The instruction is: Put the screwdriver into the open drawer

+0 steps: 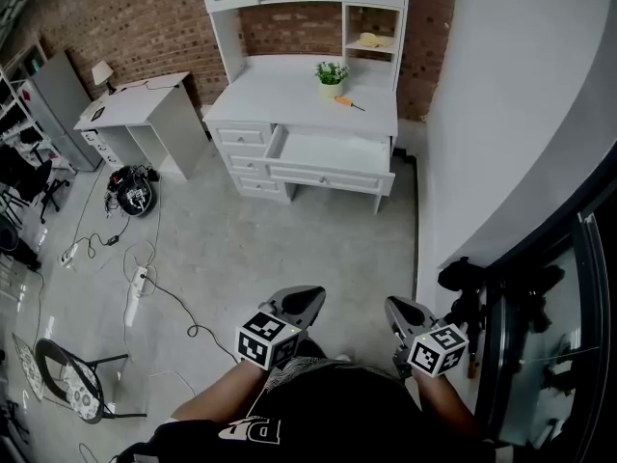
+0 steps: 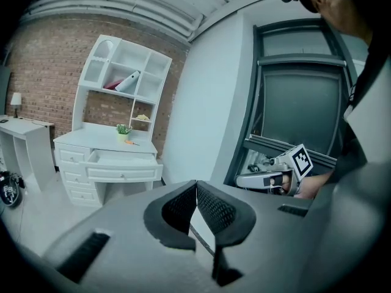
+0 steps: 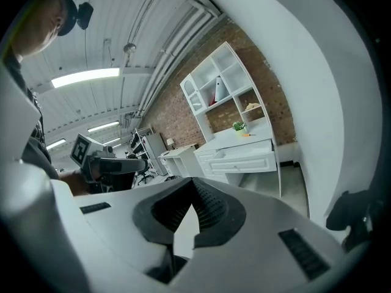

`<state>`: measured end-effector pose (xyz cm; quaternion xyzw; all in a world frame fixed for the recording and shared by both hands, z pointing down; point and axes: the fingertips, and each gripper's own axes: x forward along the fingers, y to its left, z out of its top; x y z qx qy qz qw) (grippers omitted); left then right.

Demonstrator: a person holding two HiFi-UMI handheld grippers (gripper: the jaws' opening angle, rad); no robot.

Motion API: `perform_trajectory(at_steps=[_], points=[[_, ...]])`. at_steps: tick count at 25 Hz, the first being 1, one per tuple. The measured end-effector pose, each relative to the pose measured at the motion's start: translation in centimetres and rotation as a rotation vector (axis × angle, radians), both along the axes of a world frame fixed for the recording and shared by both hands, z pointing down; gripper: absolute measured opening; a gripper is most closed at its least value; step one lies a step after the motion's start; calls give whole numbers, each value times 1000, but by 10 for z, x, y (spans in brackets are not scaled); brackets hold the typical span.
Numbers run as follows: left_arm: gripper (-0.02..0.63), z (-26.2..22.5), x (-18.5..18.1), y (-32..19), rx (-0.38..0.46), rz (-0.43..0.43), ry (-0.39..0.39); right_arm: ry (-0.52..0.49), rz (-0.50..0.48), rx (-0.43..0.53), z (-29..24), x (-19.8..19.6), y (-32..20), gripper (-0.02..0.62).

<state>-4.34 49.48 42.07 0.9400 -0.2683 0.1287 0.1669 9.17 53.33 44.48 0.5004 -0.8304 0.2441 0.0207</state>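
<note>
We hold left gripper (image 1: 310, 299) clenched, empty | right gripper (image 1: 396, 309) likewise | screwdriver (image 1: 347, 103) lies on desk (image 1: 280, 90), behind open drawer (image 1: 331, 154).

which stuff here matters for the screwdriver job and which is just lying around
Job: screwdriver on the desk; open drawer; left tool and right tool, both shut, empty.
Lying about: potted plant; side table; power strip; chair.

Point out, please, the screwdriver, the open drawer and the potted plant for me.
screwdriver (image 1: 342, 101): head view, on its orange handle.
open drawer (image 1: 328, 177): head view, on its front panel.
potted plant (image 1: 331, 71): head view, on its green leaves.
</note>
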Motion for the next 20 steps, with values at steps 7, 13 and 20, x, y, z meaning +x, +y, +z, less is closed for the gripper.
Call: perform_trajectory(at_steps=[7, 13, 20], points=[[18, -6, 20, -11, -39, -12, 41, -4, 21, 7, -4, 21, -4, 6], [18, 1, 18, -25, -52, -40, 14, -33, 16, -25, 6, 26, -18, 6], [18, 19, 23, -65, -63, -44, -15, -39, 8, -48, 22, 32, -59, 6]])
